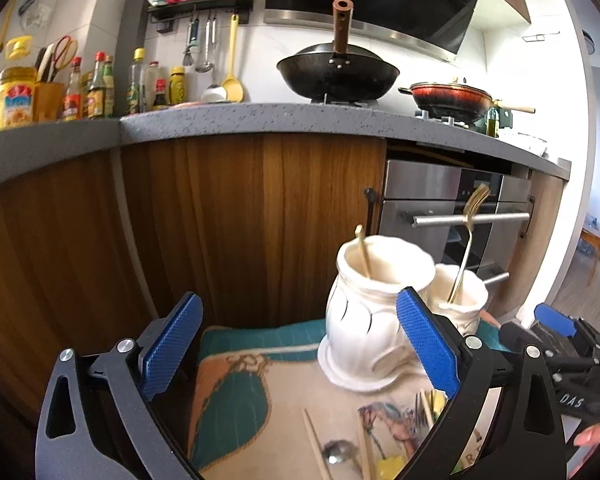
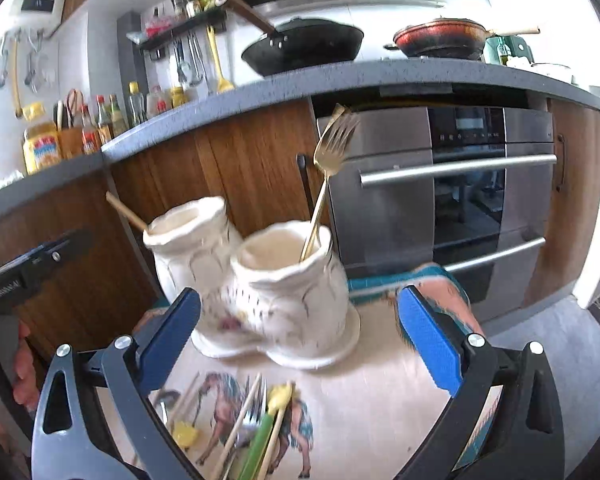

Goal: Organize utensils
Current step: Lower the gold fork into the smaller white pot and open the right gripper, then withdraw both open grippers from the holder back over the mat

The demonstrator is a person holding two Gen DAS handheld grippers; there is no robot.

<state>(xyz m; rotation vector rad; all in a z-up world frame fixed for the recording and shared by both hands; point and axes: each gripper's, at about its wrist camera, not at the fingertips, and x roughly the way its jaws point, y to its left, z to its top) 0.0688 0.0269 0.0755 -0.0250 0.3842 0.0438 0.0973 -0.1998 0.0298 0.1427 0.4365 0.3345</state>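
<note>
Two white ceramic holders (image 2: 284,296) stand touching on the printed mat (image 2: 380,384), right ahead of me. A gold fork (image 2: 332,148) leans tines-up in the nearer one, a chopstick (image 1: 363,250) pokes from the other. Loose utensils (image 2: 256,428) lie close below my jaws: chopsticks, forks, a spoon, something green, something yellow. My left gripper (image 1: 300,350) stands wide with nothing between its blue pads; my right gripper (image 2: 300,346) is just as wide, also holding nothing. White lettering on the right gripper's body reads "DAS". Behind: a steel oven (image 2: 460,184), a black wok (image 1: 338,74), labelled bottles too blurred to read.
</note>
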